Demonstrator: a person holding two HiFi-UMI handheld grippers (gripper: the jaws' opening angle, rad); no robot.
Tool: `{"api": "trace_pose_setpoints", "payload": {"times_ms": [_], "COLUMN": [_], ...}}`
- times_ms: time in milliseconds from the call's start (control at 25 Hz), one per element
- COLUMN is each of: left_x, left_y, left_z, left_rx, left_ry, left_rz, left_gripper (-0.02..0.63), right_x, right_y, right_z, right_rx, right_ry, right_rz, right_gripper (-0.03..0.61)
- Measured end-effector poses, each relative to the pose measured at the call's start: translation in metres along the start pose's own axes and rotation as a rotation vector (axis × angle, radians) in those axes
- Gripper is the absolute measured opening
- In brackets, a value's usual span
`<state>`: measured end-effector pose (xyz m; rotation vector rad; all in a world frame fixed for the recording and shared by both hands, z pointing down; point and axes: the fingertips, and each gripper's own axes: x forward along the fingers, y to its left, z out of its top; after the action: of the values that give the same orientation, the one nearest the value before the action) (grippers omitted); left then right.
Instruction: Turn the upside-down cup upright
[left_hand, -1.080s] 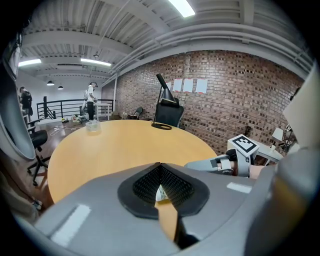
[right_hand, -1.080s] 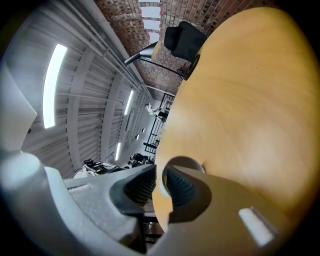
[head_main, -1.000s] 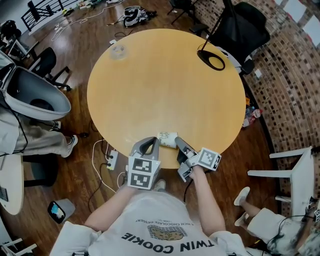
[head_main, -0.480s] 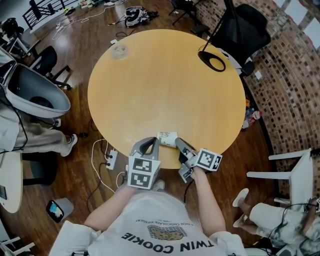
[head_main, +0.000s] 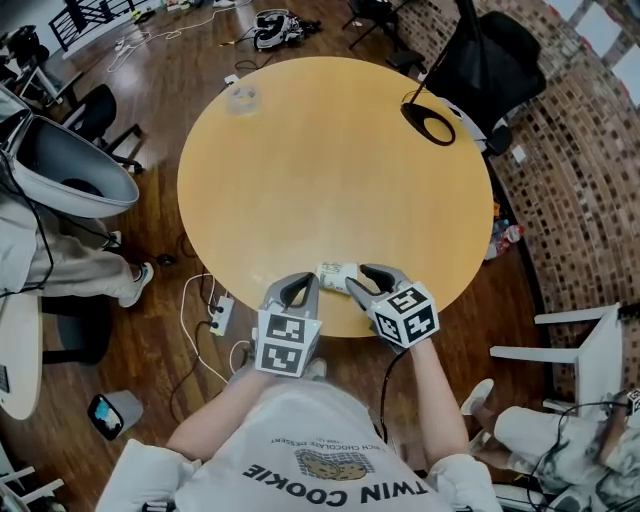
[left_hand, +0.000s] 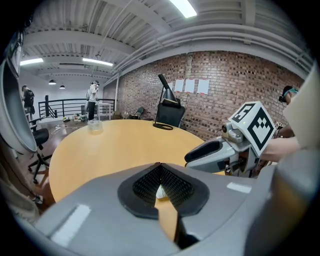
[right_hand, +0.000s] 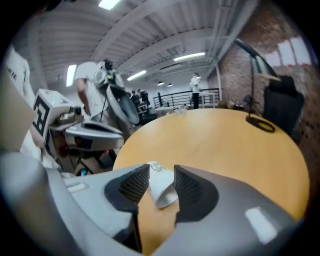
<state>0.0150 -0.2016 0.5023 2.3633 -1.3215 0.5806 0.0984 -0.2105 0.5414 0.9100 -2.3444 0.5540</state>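
Note:
A white paper cup (head_main: 337, 275) lies on its side near the front edge of the round wooden table (head_main: 330, 170). In the right gripper view the cup (right_hand: 160, 187) shows its open mouth towards the camera. My right gripper (head_main: 366, 281) stands just right of the cup. Its jaws have just been opening and are open, with the cup at their tips (right_hand: 161, 177); I cannot tell if a pad touches it. My left gripper (head_main: 297, 286) rests just left of the cup, shut and empty (left_hand: 160, 167).
A clear plastic cup (head_main: 238, 98) stands at the table's far left. A black ring-shaped base (head_main: 428, 122) lies at the far right, with a black office chair (head_main: 490, 55) behind it. A white chair (head_main: 590, 350) and a seated person's legs (head_main: 90, 275) flank the table.
My right gripper has rolled so its marker cube faces up, has lifted a little, and its jaws have spread. The cup and the left gripper have stayed in place.

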Motion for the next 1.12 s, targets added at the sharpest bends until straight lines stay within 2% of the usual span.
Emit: {"api": "trace_pose_setpoints", "payload": {"times_ms": [80,160,440,560,800,1120], "left_x": [-0.001,-0.002,-0.005,-0.010,-0.020,-0.026], "left_y": [0.003,0.006,0.021,0.032,0.053,0.062], "left_z": [-0.002,-0.003,0.002,0.001,-0.003,-0.006], "left_rx": [-0.003,-0.007,-0.037,-0.058,-0.089,-0.108], "left_ry": [-0.004,-0.009,-0.021,-0.028,-0.038,-0.043], "left_rz": [0.003,0.006,0.040,0.063,0.099,0.122], "left_gripper": [0.006,0.006,0.006,0.006,0.006,0.006], "right_x": [0.010,0.022,0.055,0.069,0.092,0.103], "right_y": [0.012,0.022,0.044,0.050,0.053,0.045], "right_z": [-0.001,-0.002,-0.011,-0.018,-0.022,-0.034], "right_rx": [-0.193,-0.344,-0.685,-0.768,-0.873,-0.937], "right_ry": [0.108,0.201,0.458,0.554,0.719,0.799], "right_rz": [0.007,0.011,0.100,0.129,0.148,0.147], "right_gripper": [0.153,0.173,0.254,0.279,0.287,0.279]}}
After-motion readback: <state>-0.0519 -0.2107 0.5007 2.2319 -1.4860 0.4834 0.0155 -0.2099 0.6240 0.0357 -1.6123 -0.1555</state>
